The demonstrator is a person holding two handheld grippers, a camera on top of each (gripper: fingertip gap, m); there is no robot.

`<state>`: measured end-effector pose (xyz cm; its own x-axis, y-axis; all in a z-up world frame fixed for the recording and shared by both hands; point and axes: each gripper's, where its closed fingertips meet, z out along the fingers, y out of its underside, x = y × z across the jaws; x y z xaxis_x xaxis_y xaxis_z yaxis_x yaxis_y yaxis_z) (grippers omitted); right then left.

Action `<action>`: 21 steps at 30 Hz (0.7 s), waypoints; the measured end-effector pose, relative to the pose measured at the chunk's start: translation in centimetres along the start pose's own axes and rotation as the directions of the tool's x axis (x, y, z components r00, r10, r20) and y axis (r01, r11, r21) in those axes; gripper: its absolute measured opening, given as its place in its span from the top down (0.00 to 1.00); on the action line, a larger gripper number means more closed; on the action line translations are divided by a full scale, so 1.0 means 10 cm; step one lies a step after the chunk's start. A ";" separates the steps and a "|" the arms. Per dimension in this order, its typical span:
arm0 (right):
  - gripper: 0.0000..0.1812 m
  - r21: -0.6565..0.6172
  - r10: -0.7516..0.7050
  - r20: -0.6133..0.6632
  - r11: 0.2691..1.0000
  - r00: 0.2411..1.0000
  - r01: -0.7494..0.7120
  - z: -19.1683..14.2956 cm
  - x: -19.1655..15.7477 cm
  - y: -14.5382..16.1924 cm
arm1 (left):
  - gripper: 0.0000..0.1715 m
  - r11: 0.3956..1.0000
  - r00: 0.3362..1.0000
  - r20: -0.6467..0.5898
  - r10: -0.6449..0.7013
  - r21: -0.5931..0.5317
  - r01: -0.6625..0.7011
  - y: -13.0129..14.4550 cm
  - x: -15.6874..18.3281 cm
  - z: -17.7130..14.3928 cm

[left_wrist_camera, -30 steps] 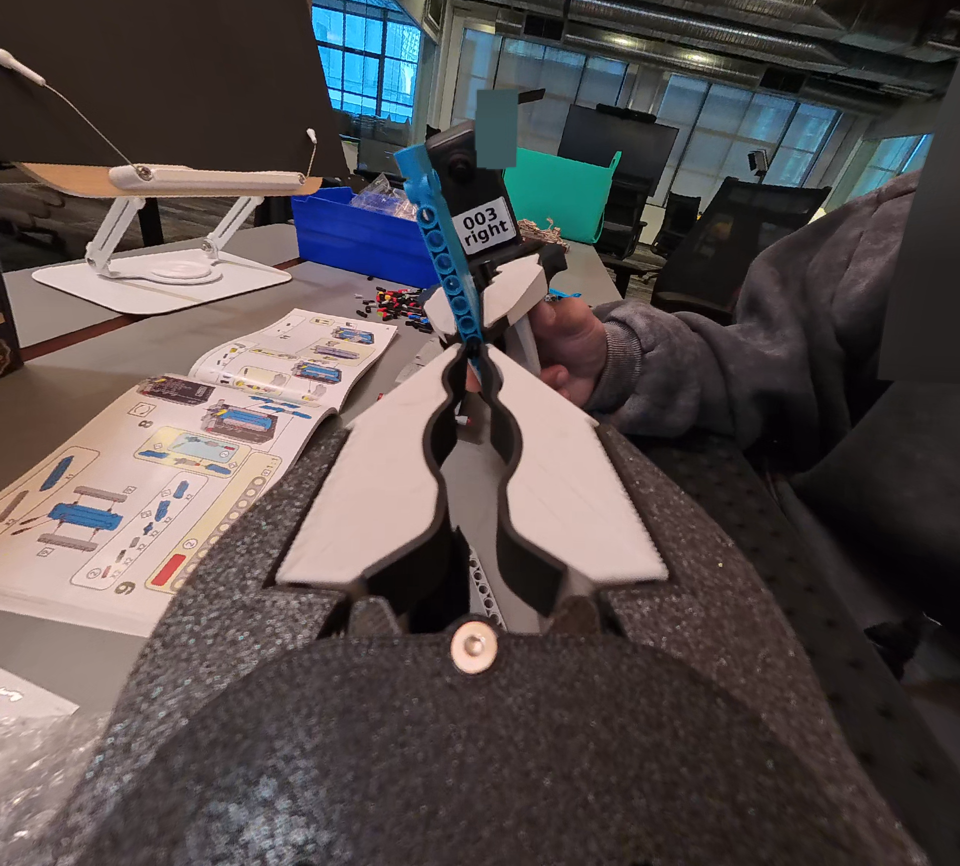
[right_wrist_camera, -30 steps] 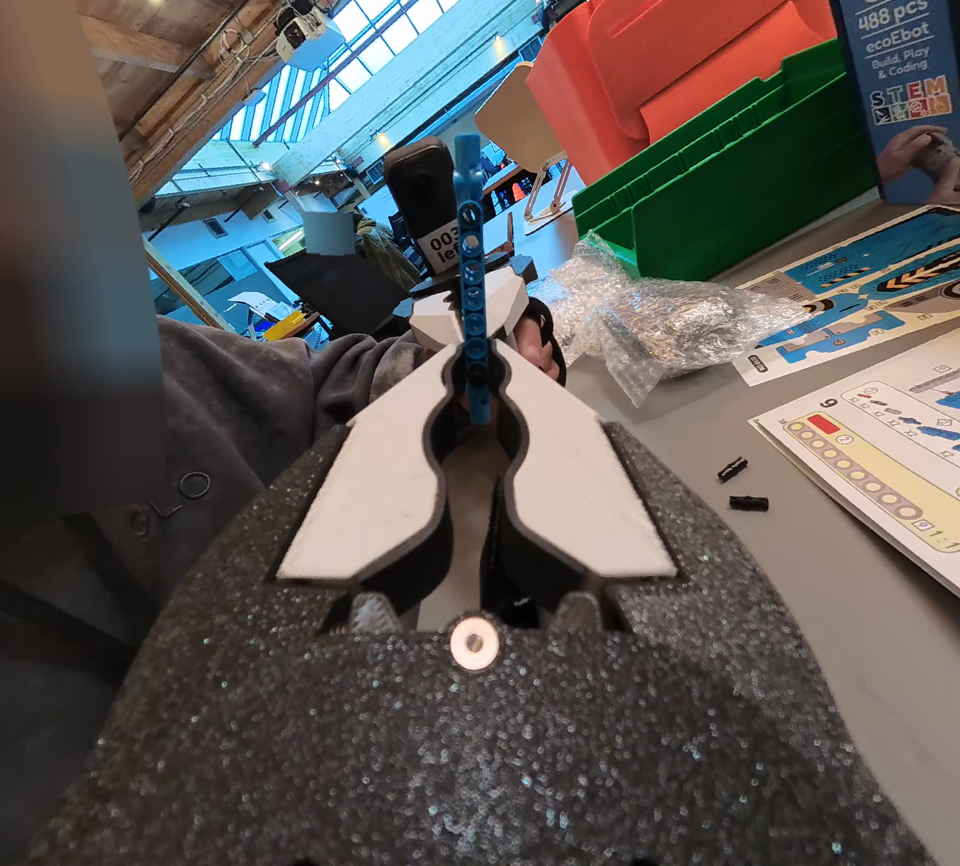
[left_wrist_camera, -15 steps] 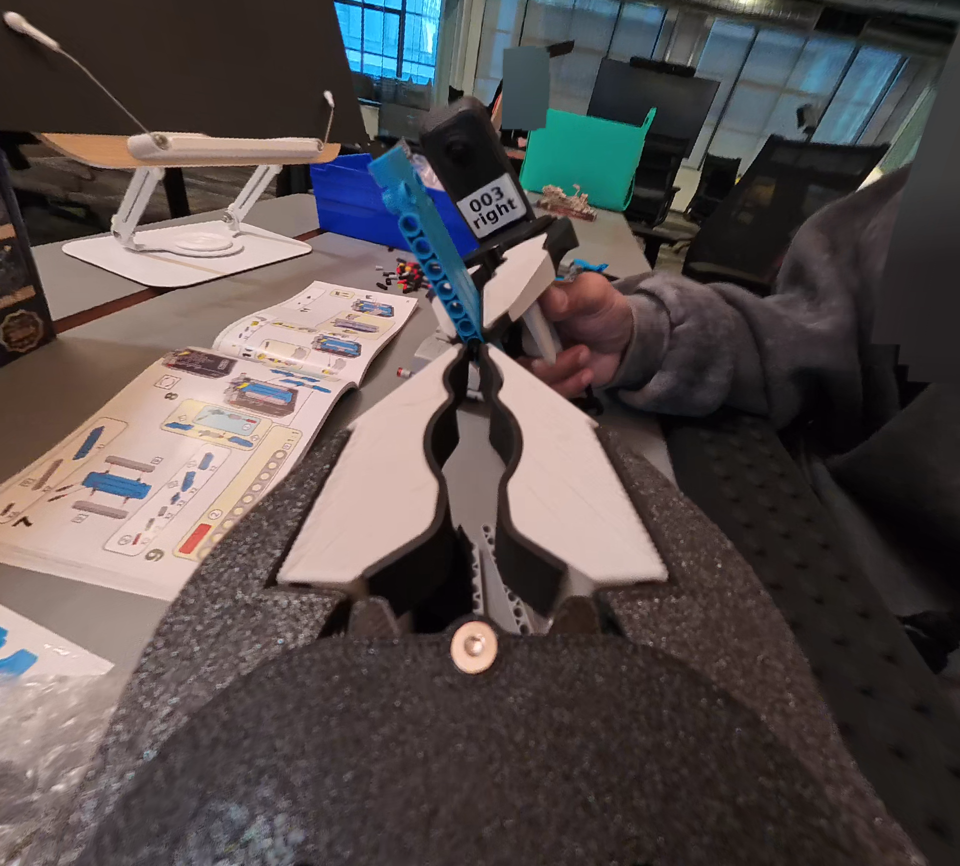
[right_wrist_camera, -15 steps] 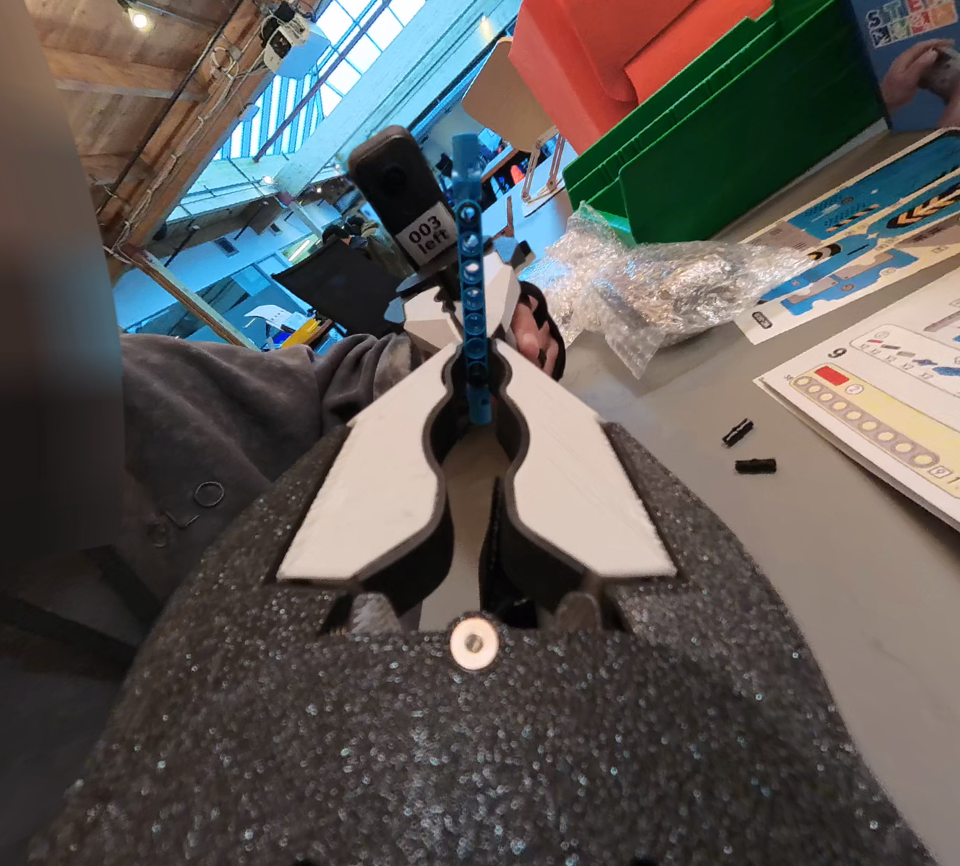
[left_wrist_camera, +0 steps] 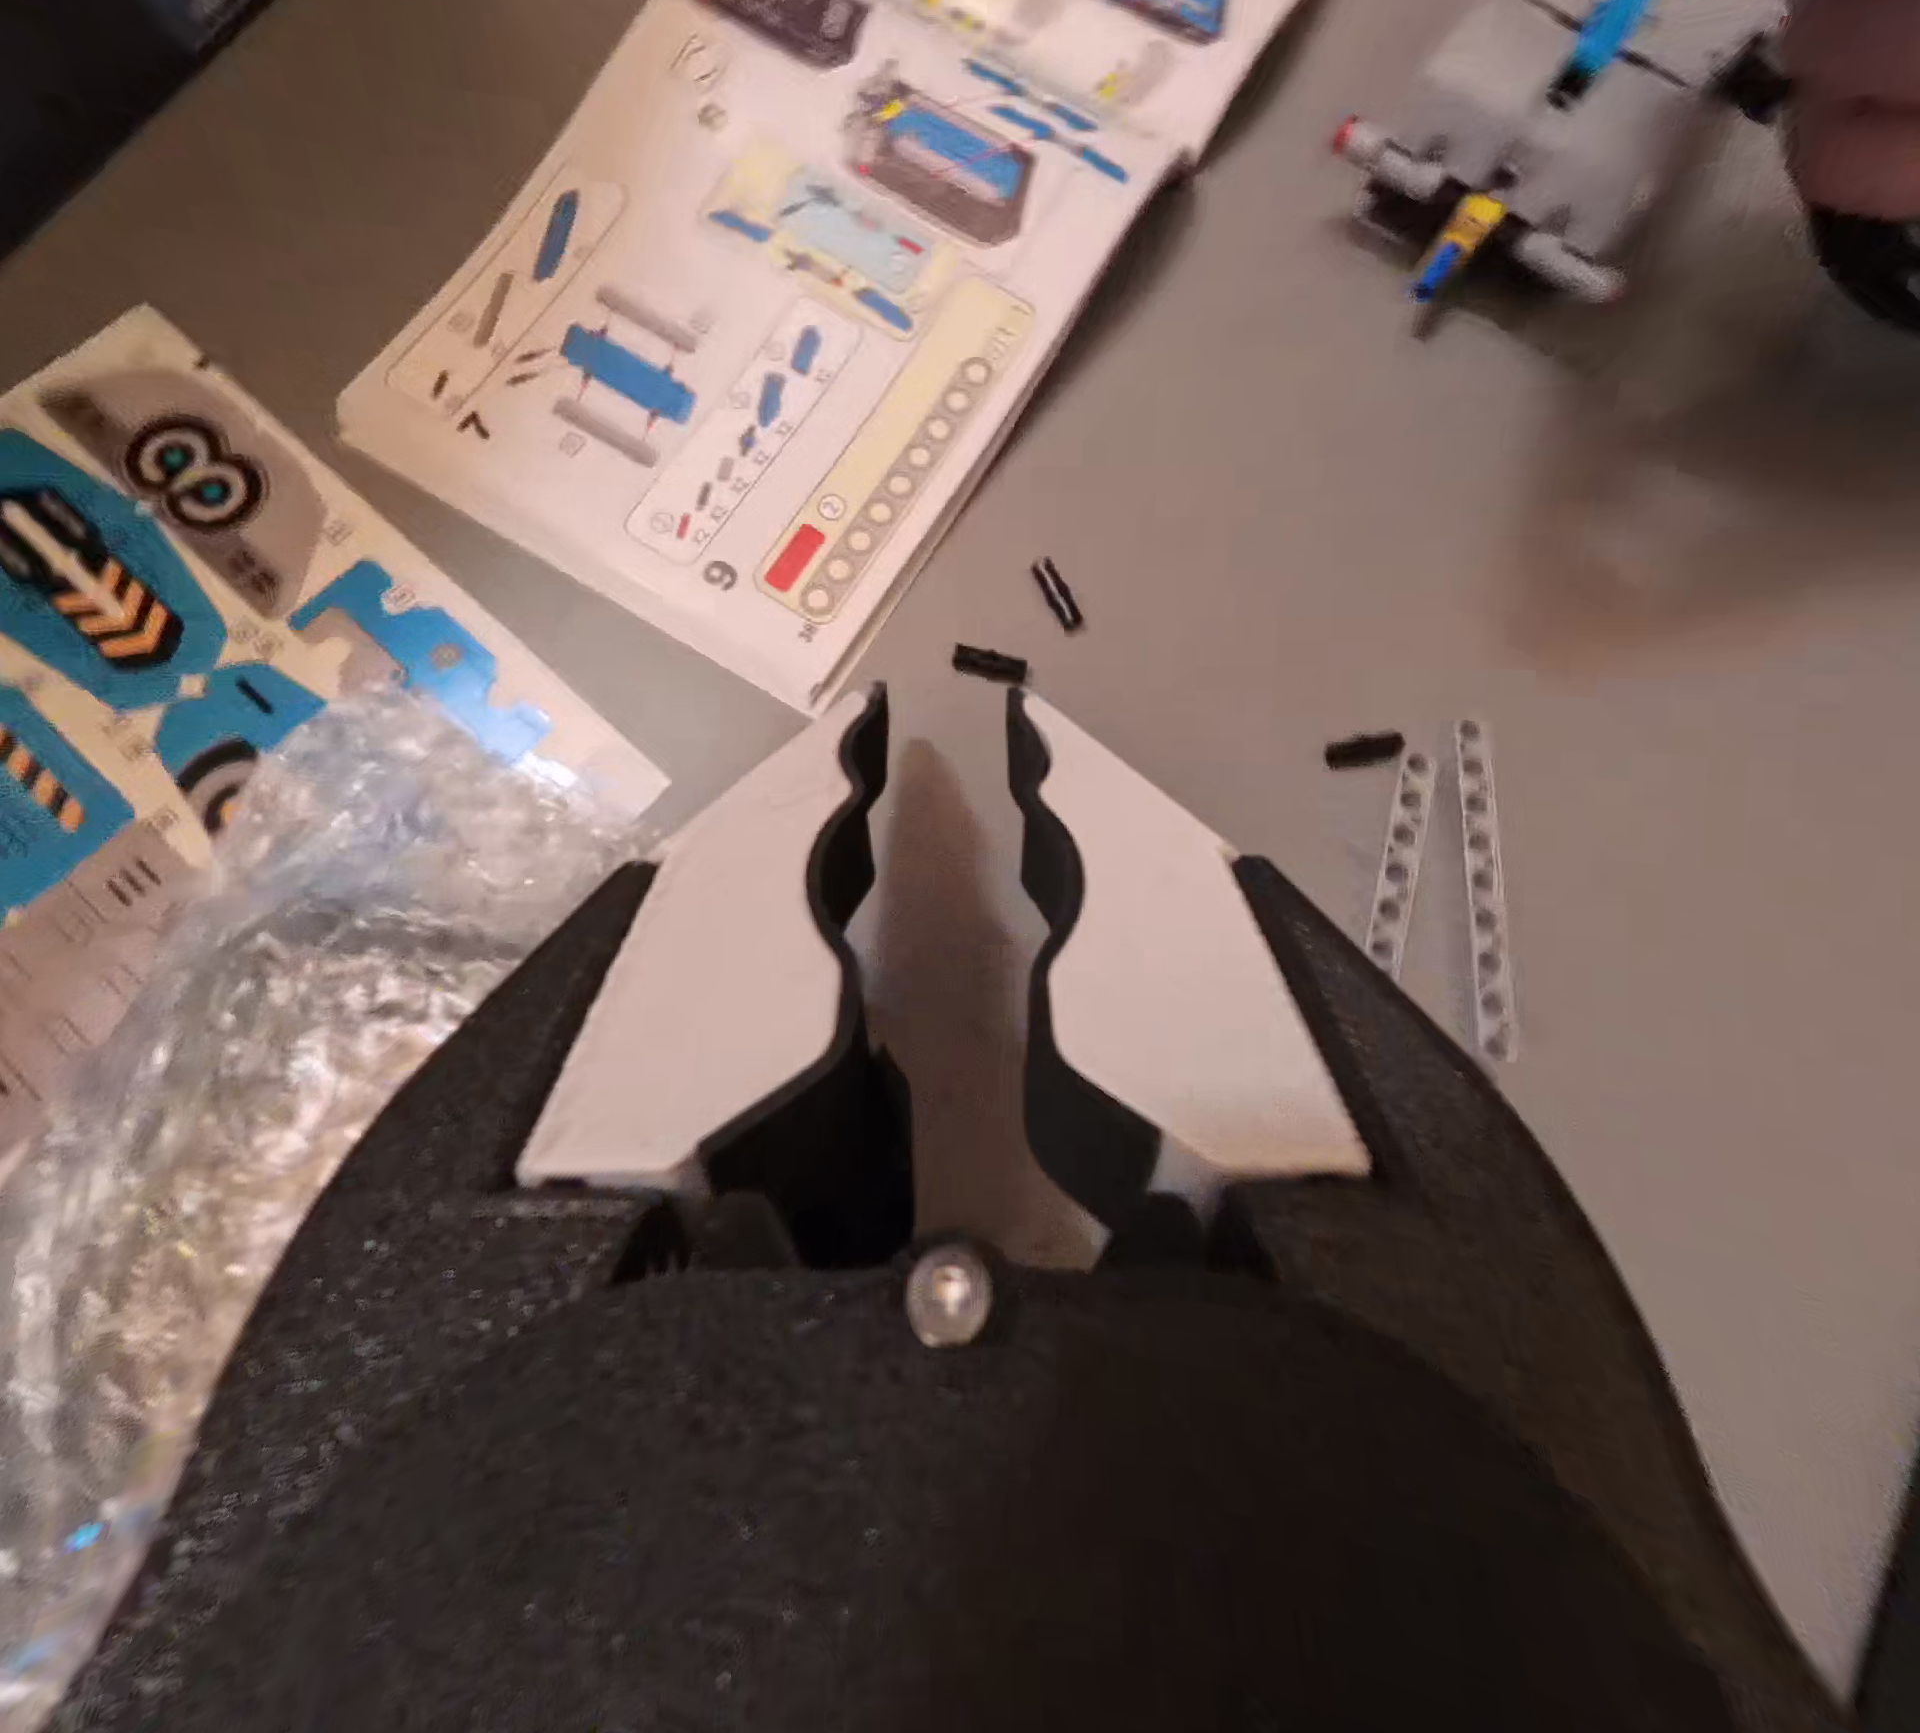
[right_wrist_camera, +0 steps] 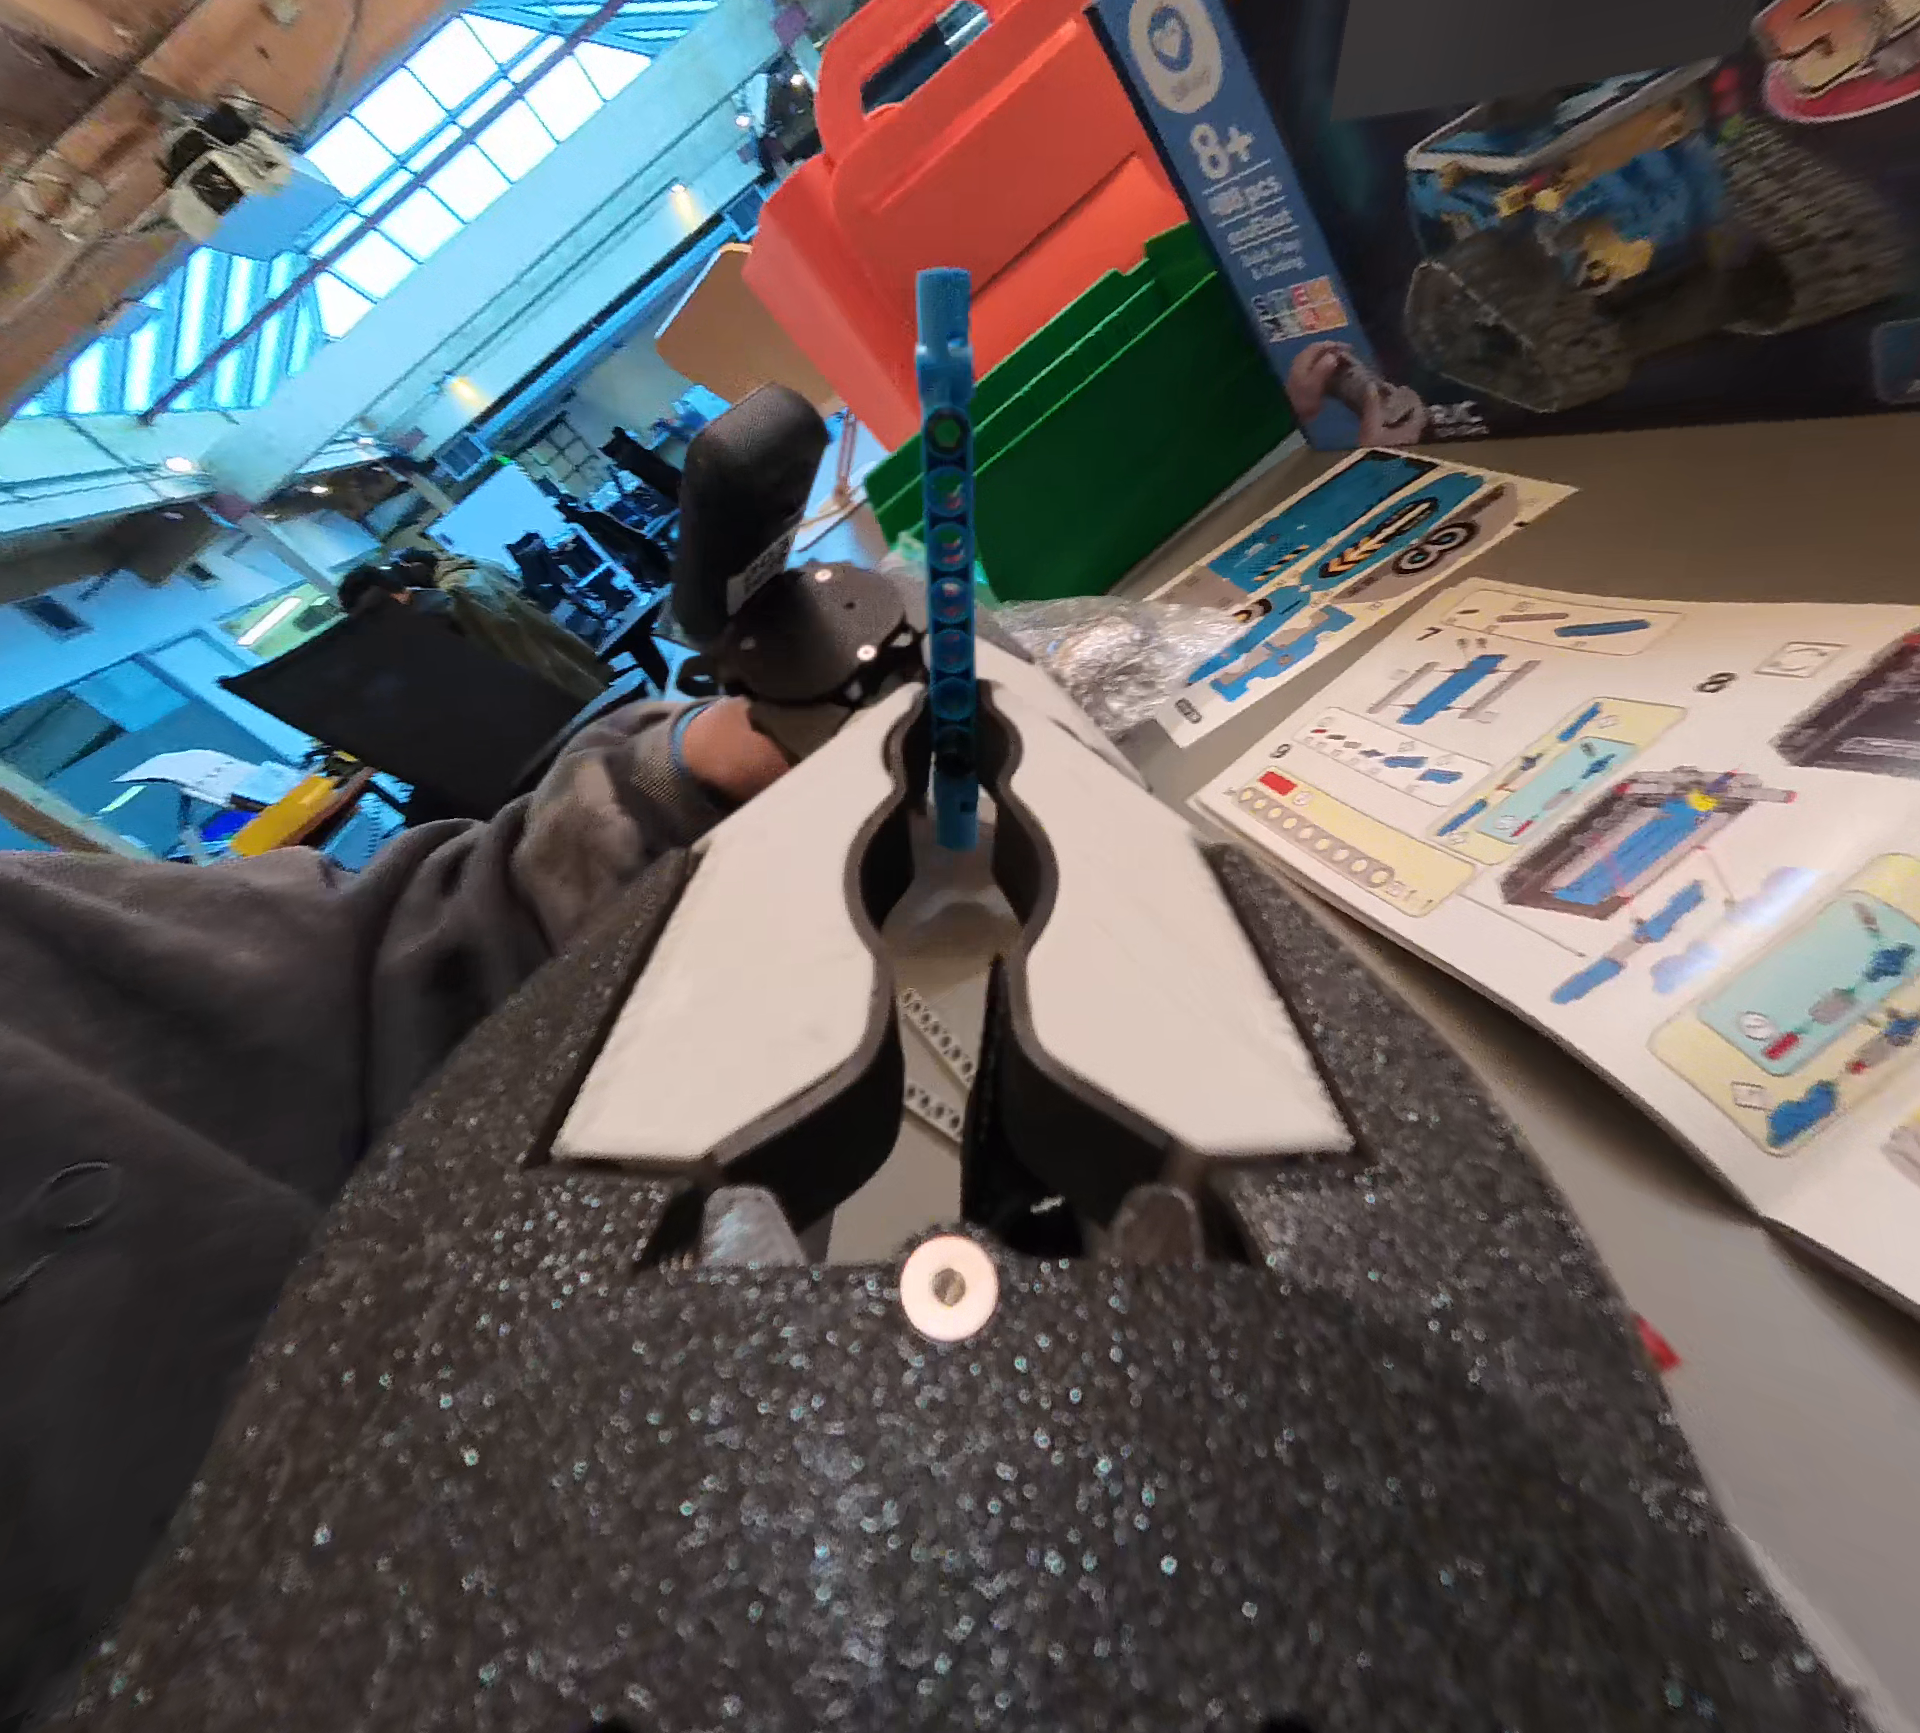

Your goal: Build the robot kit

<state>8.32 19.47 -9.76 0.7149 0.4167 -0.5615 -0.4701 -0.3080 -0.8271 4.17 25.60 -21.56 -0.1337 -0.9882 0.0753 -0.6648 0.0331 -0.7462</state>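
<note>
Grey counter (left_wrist_camera: pixel 1195 457), matte, under an open hall with timber ceiling and skylights in the right wrist view; left wrist view looks down only, so the room shows in the right view alone; on the counter, left to right in the left view: crumpled clear bubble wrap (left_wrist_camera: pixel 239 987), sticker sheet (left_wrist_camera: pixel 156 561), open instruction booklet (left_wrist_camera: pixel 831 229), three small black pins (left_wrist_camera: pixel 989 662), two pale perforated beams (left_wrist_camera: pixel 1455 883), and a partly built grey model (left_wrist_camera: pixel 1538 125), motion-blurred and partly cut off with a hand at the frame edge; left tongs (left_wrist_camera: pixel 945 696) released, jaws apart, holding nothing, tips just short of the nearest black pin; right view, left to right: grey sleeve (right_wrist_camera: pixel 312 956), the left tongs' black body and camera seen from behind, then right tongs (right_wrist_camera: pixel 951 696) clenched on the lower end of a blue perforated beam (right_wrist_camera: pixel 948 540), upright above the counter; behind it an orange case (right_wrist_camera: pixel 966 125), green bin (right_wrist_camera: pixel 1091 468) and kit box (right_wrist_camera: pixel 1455 125), box top cut off.
</note>
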 end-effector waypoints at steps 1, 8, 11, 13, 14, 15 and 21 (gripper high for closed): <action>0.95 0.003 -0.005 -0.009 1.000 1.000 0.005 -0.01 0.02 -0.01 | 0.85 0.999 0.998 0.041 -0.054 0.006 0.054 -0.03 -0.01 0.03; 0.97 0.084 -0.001 -0.025 0.996 1.000 0.003 -0.19 0.04 -0.20 | 0.85 0.967 0.924 0.285 -0.254 0.102 0.234 -0.08 0.06 0.07; 0.96 0.112 0.030 0.007 0.993 1.000 -0.031 -0.23 0.02 -0.24 | 0.85 0.967 0.896 0.365 -0.252 0.063 0.247 0.01 0.04 0.12; 0.95 0.118 0.048 0.028 0.992 0.998 -0.051 -0.23 0.00 -0.25 | 0.85 0.958 0.894 0.348 -0.282 0.046 0.284 0.06 0.10 0.19; 0.96 0.118 0.055 0.034 0.991 0.998 -0.059 -0.23 -0.01 -0.24 | 0.85 0.958 0.887 0.366 -0.281 0.054 0.281 0.05 0.08 0.18; 0.97 0.118 0.064 0.045 0.991 0.997 -0.069 -0.23 -0.02 -0.25 | 0.85 0.959 0.883 0.376 -0.279 0.058 0.279 0.03 0.08 0.17; 0.97 0.110 0.119 0.101 0.985 0.988 -0.130 -0.22 -0.07 -0.23 | 0.92 0.961 0.893 0.364 -0.264 0.024 0.275 0.01 0.12 0.26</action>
<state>10.11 17.99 -7.39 0.5984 0.4610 -0.6553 -0.6128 -0.2636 -0.7450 5.89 23.98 -23.25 0.3237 -0.9459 0.0237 -0.6582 -0.2432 -0.7124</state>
